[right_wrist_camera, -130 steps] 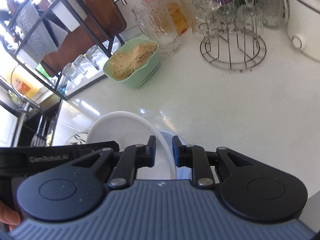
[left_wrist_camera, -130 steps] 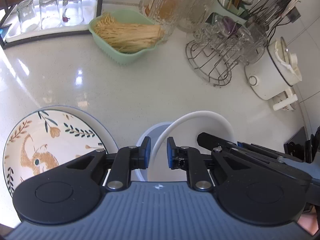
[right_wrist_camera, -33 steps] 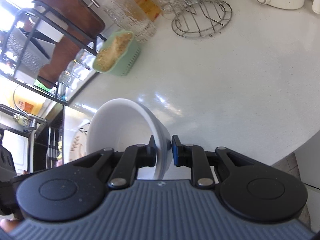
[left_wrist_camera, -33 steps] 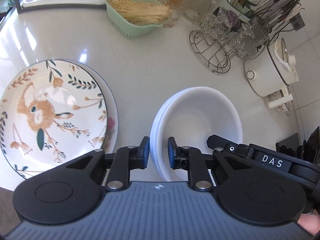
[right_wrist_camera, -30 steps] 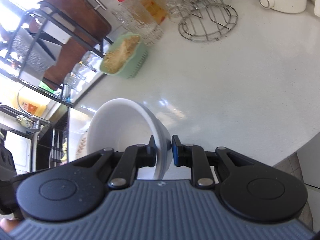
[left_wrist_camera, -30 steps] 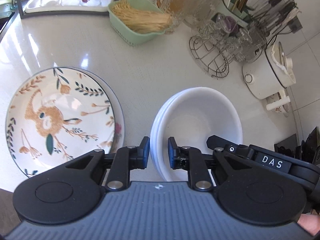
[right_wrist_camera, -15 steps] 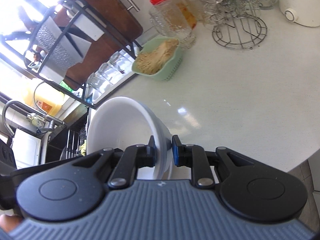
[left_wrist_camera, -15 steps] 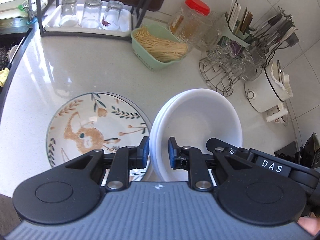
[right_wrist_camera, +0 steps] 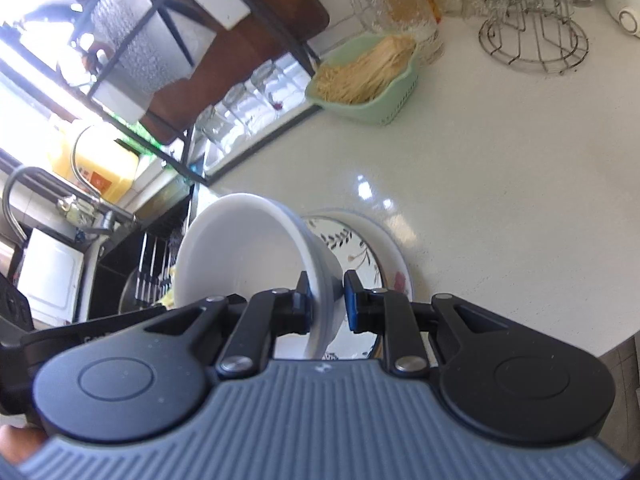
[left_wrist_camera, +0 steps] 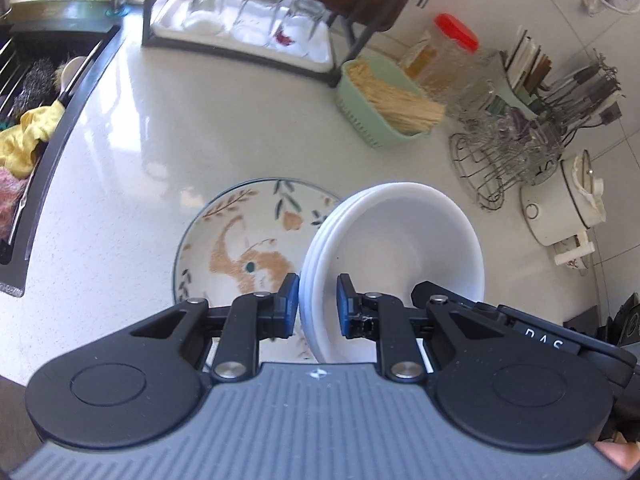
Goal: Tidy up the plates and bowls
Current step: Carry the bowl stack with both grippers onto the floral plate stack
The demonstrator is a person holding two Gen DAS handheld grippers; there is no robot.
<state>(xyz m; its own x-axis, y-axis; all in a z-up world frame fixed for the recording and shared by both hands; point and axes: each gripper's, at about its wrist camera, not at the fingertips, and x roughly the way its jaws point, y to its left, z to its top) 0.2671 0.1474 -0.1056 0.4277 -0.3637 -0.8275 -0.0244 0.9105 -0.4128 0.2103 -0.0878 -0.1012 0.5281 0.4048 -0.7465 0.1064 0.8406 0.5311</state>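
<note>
The left tongs [left_wrist_camera: 318,306] are clamped on the near-left rim of the stack of white bowls [left_wrist_camera: 404,248], and the right tongs [right_wrist_camera: 327,300] pinch the opposite rim, so the stack hangs between the two, off the counter [left_wrist_camera: 160,132] and partly above the leaf-patterned plates [left_wrist_camera: 236,240].

Going left to right, the sink [left_wrist_camera: 36,92] lies at the far left, the plates sit in the middle, and the green basket [left_wrist_camera: 380,116] and wire rack [left_wrist_camera: 480,168] stand further right. To carry well, both grips should stay level and move together, since the stack looks tilted in the right wrist view and the bowls could slide apart.

How many bowls are nested is hard to count. The plates' near edge is hidden behind the tongs. Where the stack is bound cannot be told.
</note>
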